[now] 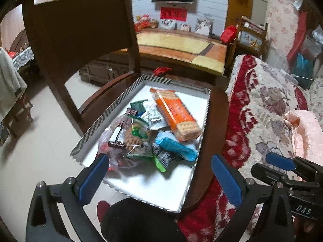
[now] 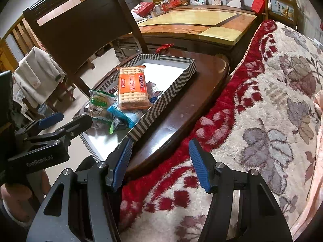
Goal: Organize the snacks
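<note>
Red/cream floral blanket [image 2: 252, 104] is spread on the right, up against a dark wood chair seat [image 2: 171, 121]. Chair backrest [image 1: 80, 24] is seen rising top-left. Marble-top table [image 1: 181, 48] w/ photos and red decor is seen in the bkgd.

Tray [image 1: 161, 189] w/ chevron-striped rim and white floor is set on the chair seat. Snacks are piled in its left/middle part; near end is left bare.

Orange cracker pack [image 1: 177, 115] is laid on top of the pile, toward the far side, tilted. Blue wrapper [image 1: 177, 147] is placed just beside its near end. Clear cookie bag w/ green print [image 1: 135, 139] is found left of the blue one, touching it. Dark bar wrapper [image 1: 119, 135] is leaned on the cookie bag. Small green-tipped packet [image 1: 161, 161] is at the pile's near edge.

Left gripper [image 1: 159, 173] is held over the tray's near end, jaws wide apart, nothing between the pads. Right gripper [image 2: 159, 161] is positioned over the chair-seat edge and blanket, just beside the tray's near right corner, jaws apart, nothing gripped.
</note>
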{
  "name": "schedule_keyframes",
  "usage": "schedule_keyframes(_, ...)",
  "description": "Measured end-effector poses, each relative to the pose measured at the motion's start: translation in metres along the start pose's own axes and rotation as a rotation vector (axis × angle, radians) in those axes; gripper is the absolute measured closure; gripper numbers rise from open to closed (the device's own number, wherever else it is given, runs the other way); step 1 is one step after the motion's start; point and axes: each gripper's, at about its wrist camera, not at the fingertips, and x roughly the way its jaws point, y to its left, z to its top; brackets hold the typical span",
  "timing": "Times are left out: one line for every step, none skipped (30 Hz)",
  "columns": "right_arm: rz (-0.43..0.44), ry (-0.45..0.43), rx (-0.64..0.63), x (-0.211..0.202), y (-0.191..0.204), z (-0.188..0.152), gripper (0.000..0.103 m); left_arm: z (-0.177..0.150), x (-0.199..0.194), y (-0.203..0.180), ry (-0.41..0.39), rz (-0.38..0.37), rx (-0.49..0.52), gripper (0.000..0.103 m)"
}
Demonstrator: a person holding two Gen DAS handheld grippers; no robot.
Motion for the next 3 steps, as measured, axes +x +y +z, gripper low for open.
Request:
schedule_keyframes(0.000, -0.001, -0.001, -0.0007, -0.0002, -0.0007, 0.044, 0.0003, -0.0008, -0.0020, -0.003, 0.001, 0.008, 0.001)
schedule_keyframes(-0.001, -0.002, -0.001, -0.0021, -0.0008, -0.0020, 0.044, 0.0005, -0.0015, -0.0046, -0.002, 0.001, 0.015, 0.001)
schedule_keyframes(-0.002, -0.003, -0.001, -0.0032, -0.0016, -0.0025, 0.044, 0.0007, -0.0020, -0.0069, -0.003, -0.001, 0.019, 0.001)
